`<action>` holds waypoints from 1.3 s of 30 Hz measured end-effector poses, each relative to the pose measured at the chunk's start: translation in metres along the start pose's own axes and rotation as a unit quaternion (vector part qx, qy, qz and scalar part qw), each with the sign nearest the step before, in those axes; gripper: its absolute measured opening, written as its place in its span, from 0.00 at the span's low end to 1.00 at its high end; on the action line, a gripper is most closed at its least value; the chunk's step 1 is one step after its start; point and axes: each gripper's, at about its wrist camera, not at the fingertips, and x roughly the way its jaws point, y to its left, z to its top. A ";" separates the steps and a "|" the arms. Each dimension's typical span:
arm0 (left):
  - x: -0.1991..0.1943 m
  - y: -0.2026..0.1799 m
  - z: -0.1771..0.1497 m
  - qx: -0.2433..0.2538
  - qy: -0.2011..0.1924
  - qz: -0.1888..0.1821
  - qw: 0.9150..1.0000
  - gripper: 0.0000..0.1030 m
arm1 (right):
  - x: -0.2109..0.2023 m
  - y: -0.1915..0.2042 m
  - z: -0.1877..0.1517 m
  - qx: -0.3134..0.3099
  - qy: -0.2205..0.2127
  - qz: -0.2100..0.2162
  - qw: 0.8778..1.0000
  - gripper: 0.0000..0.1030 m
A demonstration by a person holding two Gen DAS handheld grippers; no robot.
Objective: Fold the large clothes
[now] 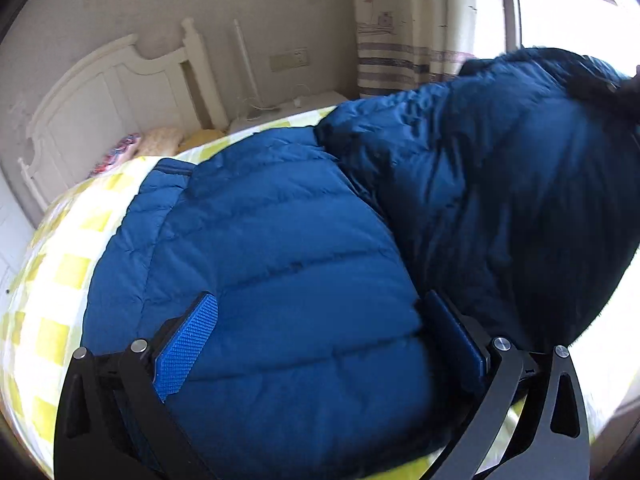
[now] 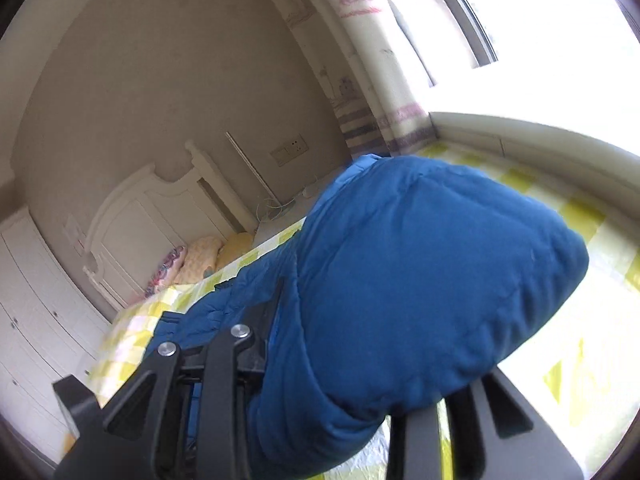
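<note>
big blue puffy coat on bed, frame middle. soft, light, slippery; grab hem edge. left hand-held gripper wide, empty. right hand-held gripper narrow, pinching coat.

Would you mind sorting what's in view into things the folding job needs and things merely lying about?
Job:
- blue puffer jacket
- left gripper, open over it
- right gripper, clamped on a raised part
- checked bedsheet

Lying about:
- pillows
- headboard
- curtain

Jacket on bed; pillows behind, before headboard.
</note>
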 end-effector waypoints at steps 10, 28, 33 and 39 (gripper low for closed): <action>-0.086 0.271 -0.037 -0.336 -0.081 -0.071 0.936 0.96 | 0.002 0.285 -0.135 -0.604 -0.063 -0.055 0.792 0.29; -0.003 0.161 0.118 -0.030 -0.024 -0.079 0.996 0.96 | 0.052 0.283 -0.254 -0.772 -0.037 -0.107 0.626 0.46; 0.075 0.182 0.081 -0.029 0.017 -0.020 0.999 0.96 | 0.009 0.265 -0.273 -0.797 -0.098 -0.104 0.587 0.74; 0.082 0.209 0.060 -0.101 0.003 -0.074 0.992 0.96 | -0.065 0.236 -0.183 -0.612 0.020 0.123 0.781 0.67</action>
